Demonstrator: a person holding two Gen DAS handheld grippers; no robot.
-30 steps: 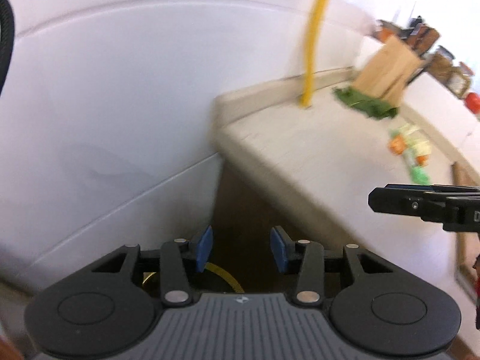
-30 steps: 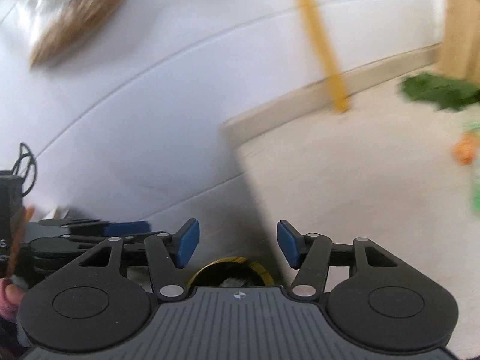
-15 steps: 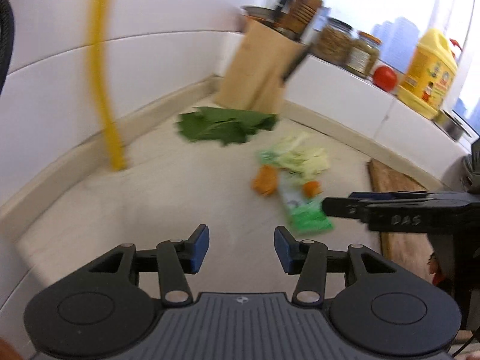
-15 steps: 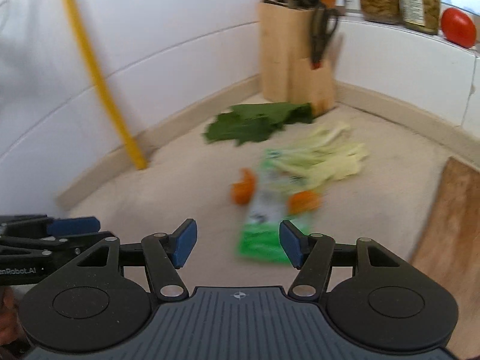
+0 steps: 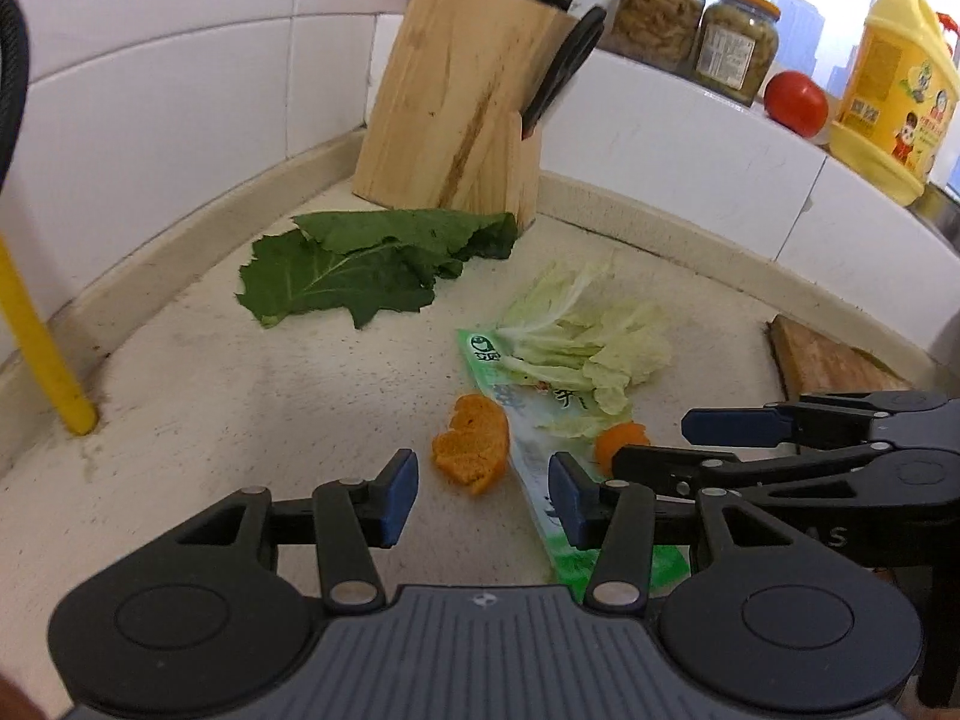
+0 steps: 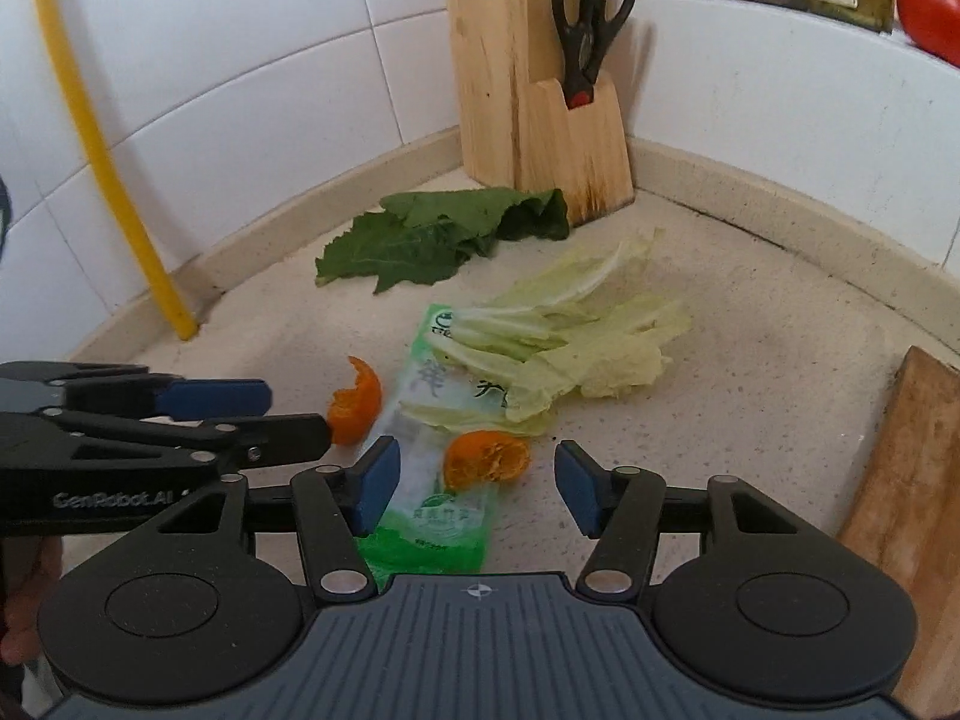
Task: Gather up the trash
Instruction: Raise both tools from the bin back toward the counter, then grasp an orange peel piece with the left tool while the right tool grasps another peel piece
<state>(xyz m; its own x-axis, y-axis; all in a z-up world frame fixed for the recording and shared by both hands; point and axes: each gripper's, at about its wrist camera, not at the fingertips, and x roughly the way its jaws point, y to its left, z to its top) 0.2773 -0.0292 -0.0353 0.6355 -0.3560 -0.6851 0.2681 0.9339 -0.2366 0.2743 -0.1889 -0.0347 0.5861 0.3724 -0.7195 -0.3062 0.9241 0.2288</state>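
Two sets of tongs hover side by side over a speckled, cream stone tabletop [image 5: 198,396] strewn with kitchen scraps. The left tongs [image 5: 483,498] are spread wide and empty, as are the right tongs [image 6: 477,489], which frame one curl of orange peel [image 6: 486,459] lying on a glossy green plastic wrapper [image 6: 429,516]. A second, rough-skinned peel piece [image 5: 471,447] rests on bare tabletop just left of the wrapper. Counted scraps: two orange peels, one flat wrapper, one cluster of pale, crinkled cabbage leaves [image 6: 576,348] overlapping the wrapper's far end, and one heap of dark, veined green leaves [image 5: 360,267] near the corner. The tabletop is hemmed at the back by a raised stone lip beneath glossy white tiles [image 5: 180,102]; a yellow pipe [image 6: 108,168] rises at its left edge. Bare surface lies open between the pipe and the scraps. A pale wooden knife block [image 6: 528,84] fills the corner, touching the dark leaves, with black-handled scissors [image 6: 591,18] slotted in front. A worn wooden cutting board [image 6: 906,462] bounds the right side. On the ledge above stand two glass jars [image 5: 696,18], one red tomato [image 5: 795,102] and one yellow plastic jug [image 5: 888,90].
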